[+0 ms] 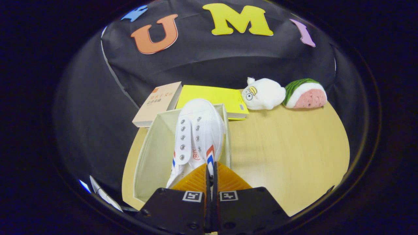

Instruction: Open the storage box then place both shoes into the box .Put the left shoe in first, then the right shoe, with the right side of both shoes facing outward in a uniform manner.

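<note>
Shoe (197,137) hangs over the open storage box (153,156), its heel seemingly pinched by nearly closed tongs (211,174).

The gripper (210,174) fingers, pinched on the white shoe's (196,137) heel edge, hide that heel and the near end of the storage box (147,153); the shoe also covers a corner of the yellow book (212,96) behind it

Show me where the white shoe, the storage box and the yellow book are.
white shoe (196,133): gripper view, on its laced upper, ahead of the closed fingers.
storage box (153,153): gripper view, on its bare inner floor.
yellow book (212,96): gripper view, on its cover.
</note>
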Demonstrator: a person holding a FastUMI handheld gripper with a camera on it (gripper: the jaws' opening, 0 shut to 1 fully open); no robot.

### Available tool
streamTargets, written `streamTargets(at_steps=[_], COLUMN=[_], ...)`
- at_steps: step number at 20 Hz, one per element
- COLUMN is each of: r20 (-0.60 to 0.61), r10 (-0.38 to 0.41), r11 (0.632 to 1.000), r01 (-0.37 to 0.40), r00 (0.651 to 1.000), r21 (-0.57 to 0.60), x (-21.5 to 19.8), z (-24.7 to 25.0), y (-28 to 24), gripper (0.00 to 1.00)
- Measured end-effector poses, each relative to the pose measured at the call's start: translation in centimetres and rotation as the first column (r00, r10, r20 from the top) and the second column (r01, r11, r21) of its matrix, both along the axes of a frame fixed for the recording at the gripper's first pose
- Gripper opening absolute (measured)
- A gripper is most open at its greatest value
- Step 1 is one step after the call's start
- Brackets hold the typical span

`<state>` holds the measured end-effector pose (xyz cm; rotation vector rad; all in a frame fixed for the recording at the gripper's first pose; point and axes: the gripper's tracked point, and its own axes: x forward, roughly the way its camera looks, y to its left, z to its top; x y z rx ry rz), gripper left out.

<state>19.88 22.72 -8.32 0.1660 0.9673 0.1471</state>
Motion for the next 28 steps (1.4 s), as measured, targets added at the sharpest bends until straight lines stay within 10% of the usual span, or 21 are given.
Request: streamTargets(at_steps=[15, 22, 28], r20=[0.127, 0.33, 0.518], r10=[-0.017, -0.053, -0.073], r11=[0.999, 0.997, 0.984], r01=[0.013, 0.07, 0.148], r00=[0.992, 0.943, 0.852], r21=[0.031, -0.038, -0.104], x=[-0.3, -0.4, -1.6], z=[1.6, 5.5, 8.7], y=[-0.4, -4.8, -10.7], gripper=[0.22, 0.81, 0.94])
